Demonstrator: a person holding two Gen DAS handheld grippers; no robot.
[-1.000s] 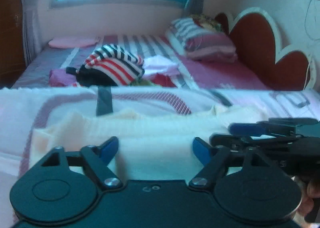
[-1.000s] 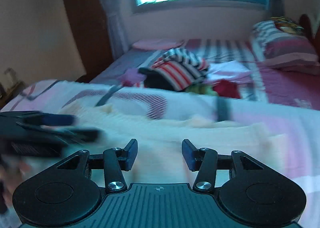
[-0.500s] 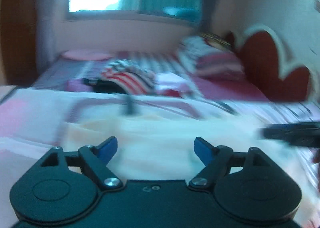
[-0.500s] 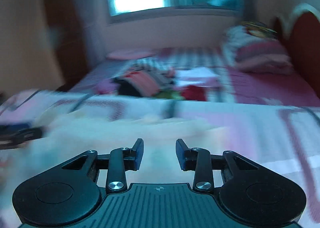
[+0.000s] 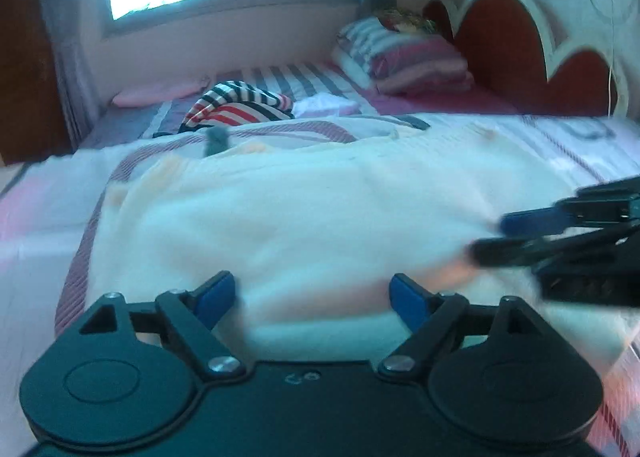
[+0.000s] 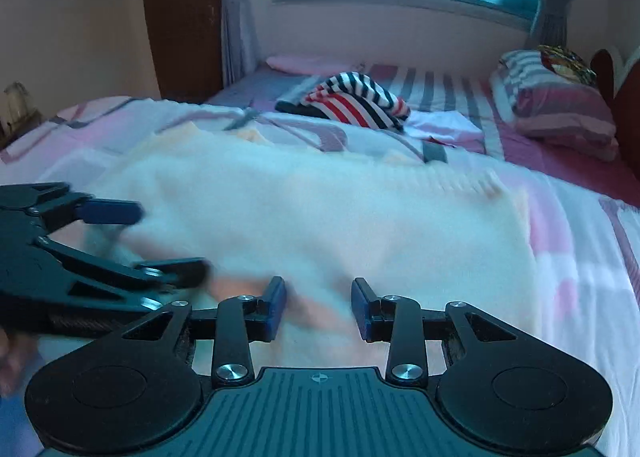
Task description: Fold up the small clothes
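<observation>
A cream knitted garment point(image 5: 320, 213) lies spread flat on the pink and white bedsheet; it also shows in the right wrist view point(image 6: 320, 217). My left gripper point(image 5: 314, 299) is open and empty over the garment's near edge. My right gripper point(image 6: 320, 307) is open and empty over the same near edge. Each gripper shows in the other's view: the right one point(image 5: 496, 239) enters from the right, the left one point(image 6: 160, 241) from the left, both open just above the cloth.
A pile of clothes topped by a red, white and navy striped piece point(image 6: 356, 105) lies further up the bed, with a white cloth point(image 6: 444, 125) beside it. Striped pillows point(image 5: 404, 57) lean by the red headboard point(image 5: 532, 57). A wooden wardrobe point(image 6: 180, 13) stands at the left.
Both grippers have moved closer over the cream garment and tilted down, so it fills more of each view. The right gripper's jaws stand wider than half a second ago.
</observation>
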